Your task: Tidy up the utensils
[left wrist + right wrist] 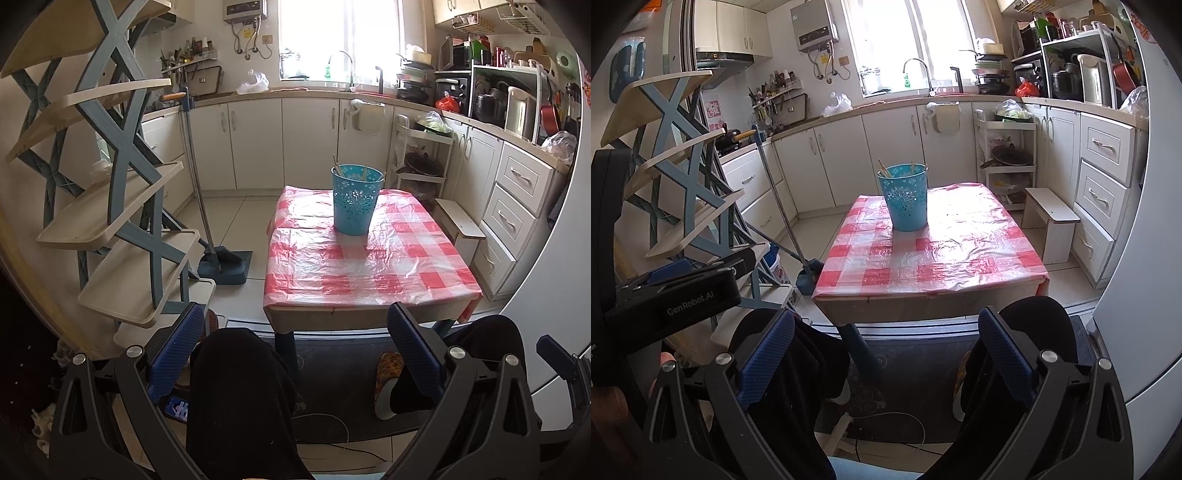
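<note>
A blue perforated bucket (355,201) (905,199) stands on the far part of a low table covered with a red and white checked plastic cloth (373,266) (945,254). Wooden utensil ends (337,163) (883,168) stick up out of the bucket. My left gripper (295,354) hangs open over the person's black-clad knees, short of the table's near edge, holding nothing. My right gripper (886,354) is open too, also in front of the table and above the knees. The left gripper's body (676,291) shows at the left of the right wrist view.
A blue and cream tiered rack (110,177) (683,184) stands at the left. A broom and dustpan (225,262) lean beside it. White kitchen cabinets (280,140), a small wooden stool (1051,221), a white trolley (421,155) and a fridge side (1145,258) ring the table.
</note>
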Demonstrator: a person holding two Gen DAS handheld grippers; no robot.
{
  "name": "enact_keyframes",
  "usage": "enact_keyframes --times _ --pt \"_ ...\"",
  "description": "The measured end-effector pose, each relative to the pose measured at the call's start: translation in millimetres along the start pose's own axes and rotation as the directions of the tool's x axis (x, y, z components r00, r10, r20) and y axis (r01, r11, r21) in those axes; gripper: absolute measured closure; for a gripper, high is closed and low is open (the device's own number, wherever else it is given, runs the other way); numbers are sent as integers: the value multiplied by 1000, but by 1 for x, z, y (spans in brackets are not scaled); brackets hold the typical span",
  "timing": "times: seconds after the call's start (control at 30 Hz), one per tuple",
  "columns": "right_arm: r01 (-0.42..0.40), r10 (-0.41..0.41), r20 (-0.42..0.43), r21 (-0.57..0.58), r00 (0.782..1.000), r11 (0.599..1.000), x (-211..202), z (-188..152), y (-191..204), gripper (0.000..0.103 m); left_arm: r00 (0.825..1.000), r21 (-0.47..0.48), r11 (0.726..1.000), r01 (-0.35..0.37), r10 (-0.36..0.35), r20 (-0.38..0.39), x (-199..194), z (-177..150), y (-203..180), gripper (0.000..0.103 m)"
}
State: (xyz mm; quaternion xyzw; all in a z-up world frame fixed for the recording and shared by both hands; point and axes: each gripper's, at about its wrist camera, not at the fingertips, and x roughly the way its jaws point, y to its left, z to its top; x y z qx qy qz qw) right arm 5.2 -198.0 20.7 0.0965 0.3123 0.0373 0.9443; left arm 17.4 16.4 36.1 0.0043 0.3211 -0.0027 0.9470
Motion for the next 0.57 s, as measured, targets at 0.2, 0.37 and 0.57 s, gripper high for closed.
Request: enact_keyframes --times 0.2,0.37,0.57 --pt "9 -9 20 5 1000 1000 -2 1 -2 7 998 8 1000 -27 26 50 -5 0 1 8" --pt "17 -18 42 17 999 1000 -5 3 -5 7 997 24 998 -59 58 49 -3 1 -2 8" --pt "20 -21 58 8 998 1000 -8 2 -4 7 997 13 998 -63 62 40 -3 1 -1 8"
